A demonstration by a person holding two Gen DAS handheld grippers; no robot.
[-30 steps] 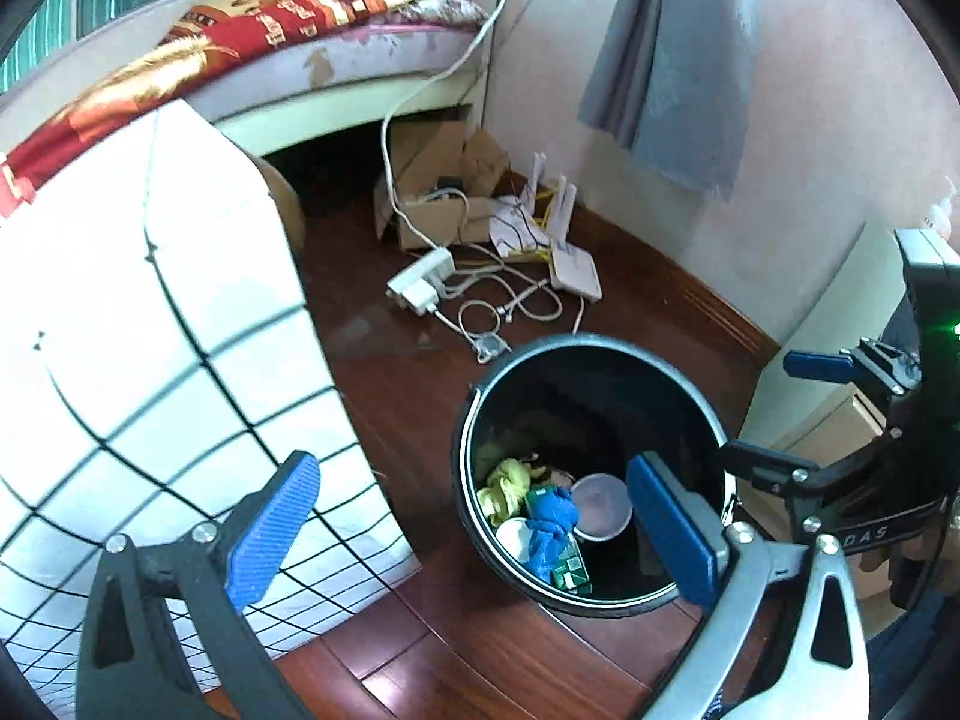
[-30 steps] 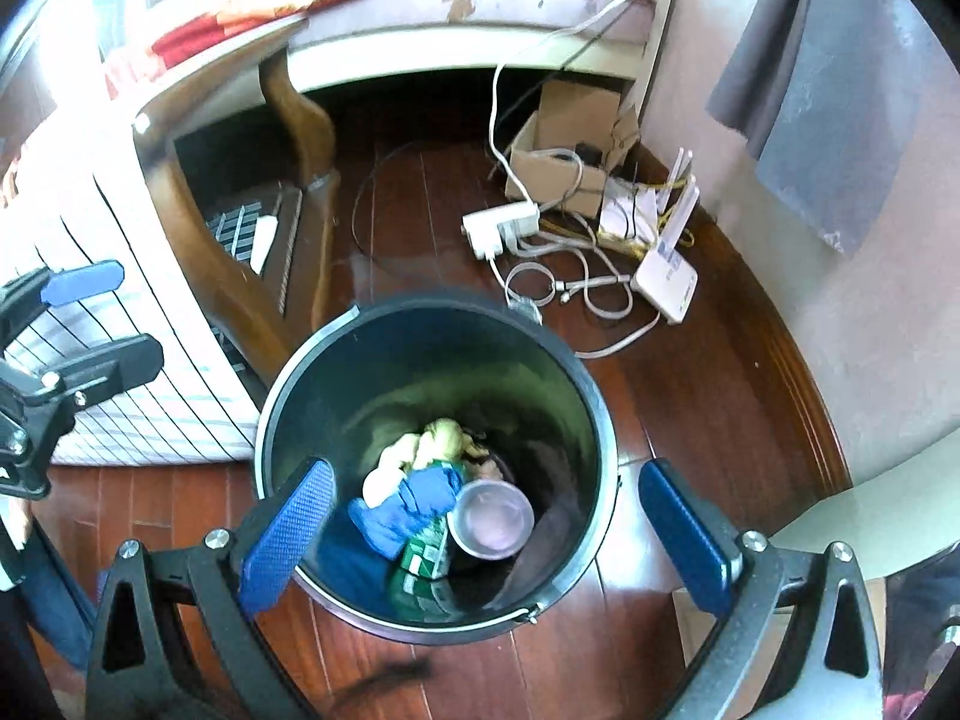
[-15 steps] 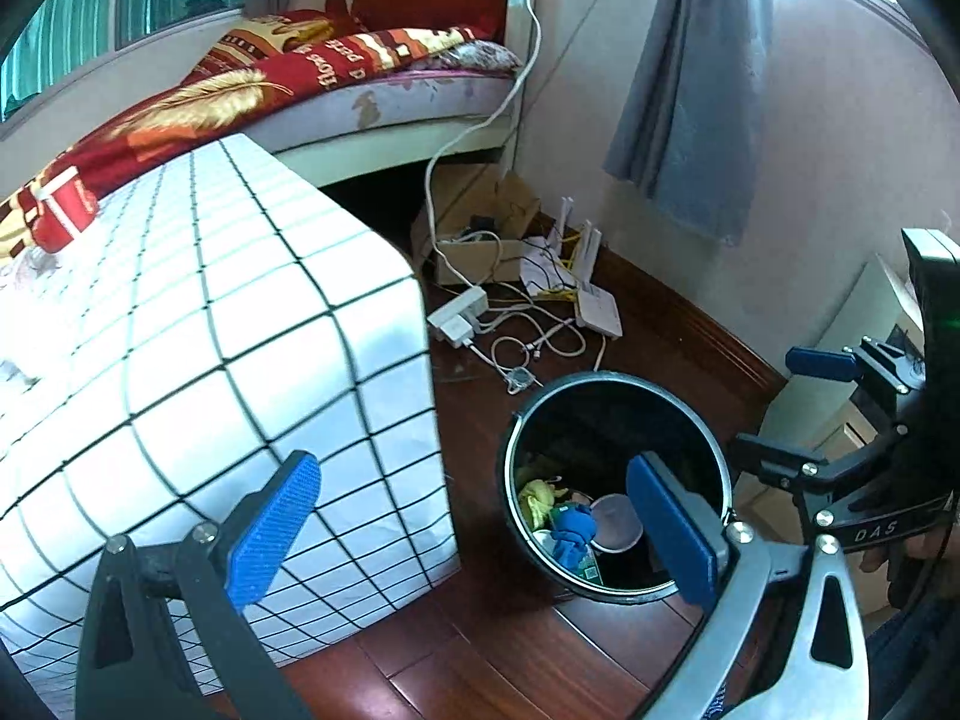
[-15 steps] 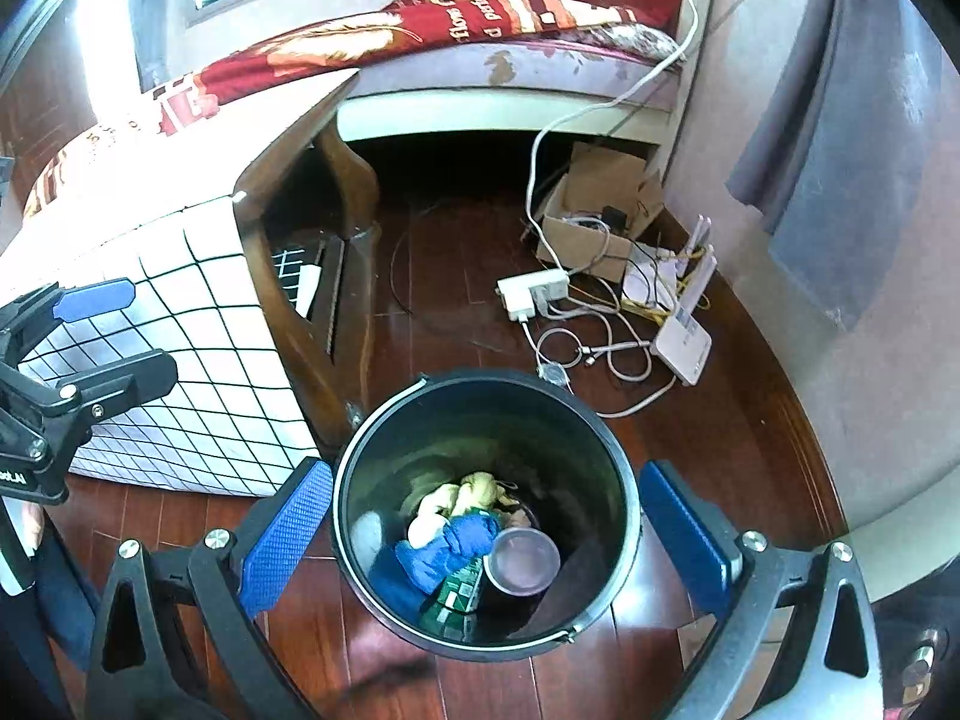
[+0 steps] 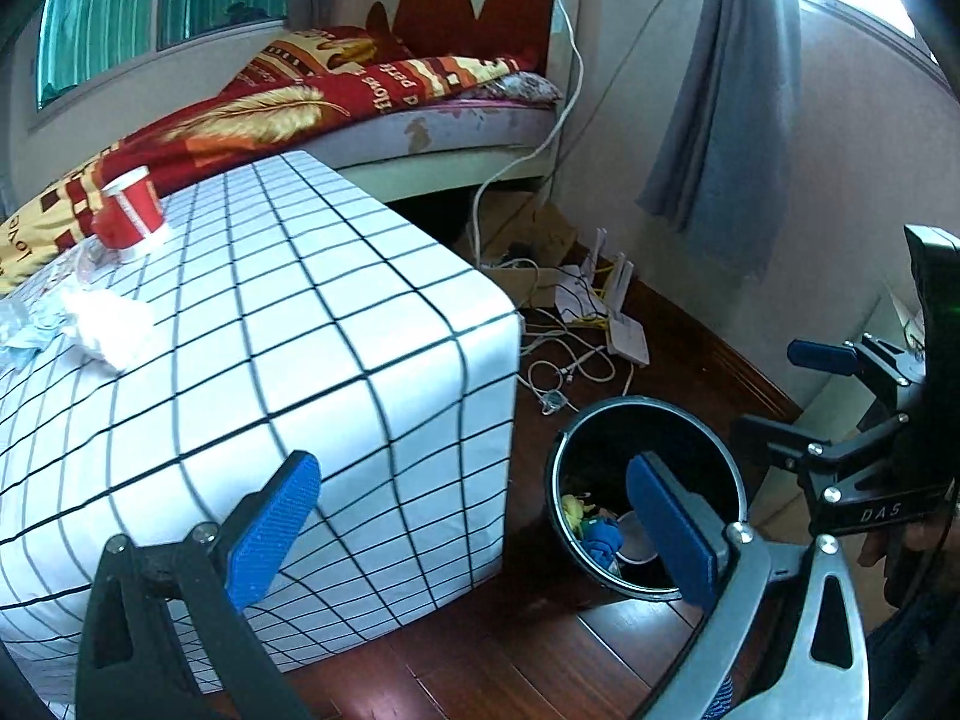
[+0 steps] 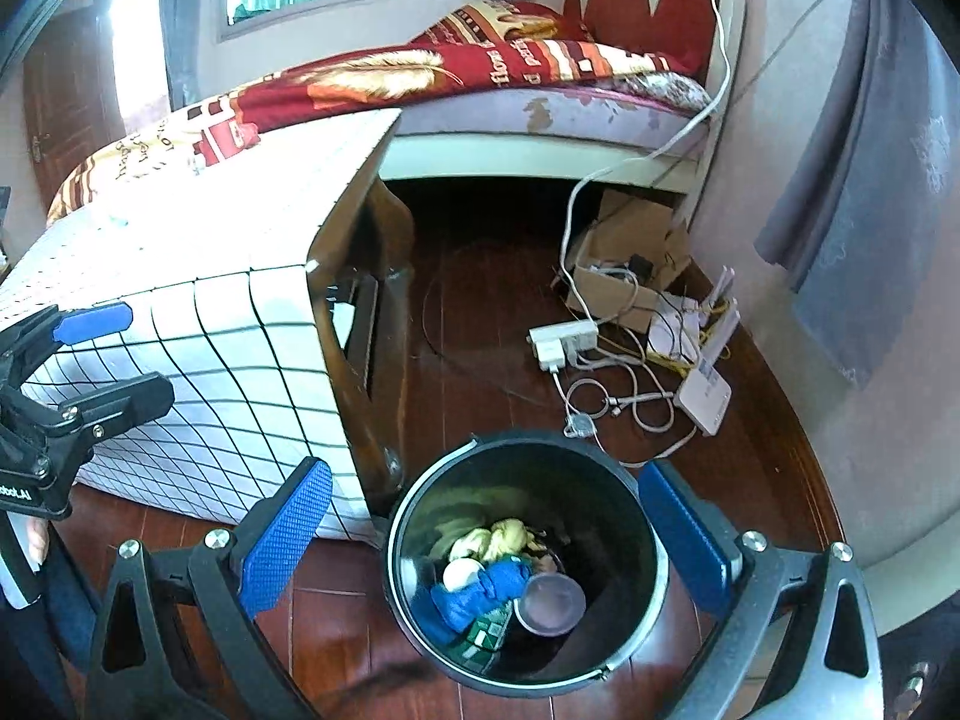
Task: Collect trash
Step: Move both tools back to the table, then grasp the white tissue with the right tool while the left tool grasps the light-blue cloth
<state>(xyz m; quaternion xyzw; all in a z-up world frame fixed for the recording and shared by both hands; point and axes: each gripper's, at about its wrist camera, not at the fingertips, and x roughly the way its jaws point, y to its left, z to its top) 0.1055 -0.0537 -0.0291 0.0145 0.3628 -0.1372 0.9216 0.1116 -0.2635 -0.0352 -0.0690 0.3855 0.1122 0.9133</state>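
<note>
Jaws on both grippers stand wide with nothing between them: the left gripper hangs over the corner of the bench, the right gripper right above the bin.

Biggest thing first: the bench, draped in a white checked cloth, sits close beside the bin. Any swing from bench to bin could clip that draped corner or catch the cloth, dragging whatever lies on it.

The bin stands on the wooden floor, already holding a blue rag, a clear lid and some yellowish scraps. Its rim is narrow, so a release made off-centre would likely land trash on the floor. A knock from either gripper might tip it.

On the far side of the bench top lie the pieces left to collect: a red cup, upright, and a crumpled tissue beside some clear wrapper. The cup may crush or squirt out under a hard pinch; the tissue is soft and could slip through jaws that close too loosely.
</note>
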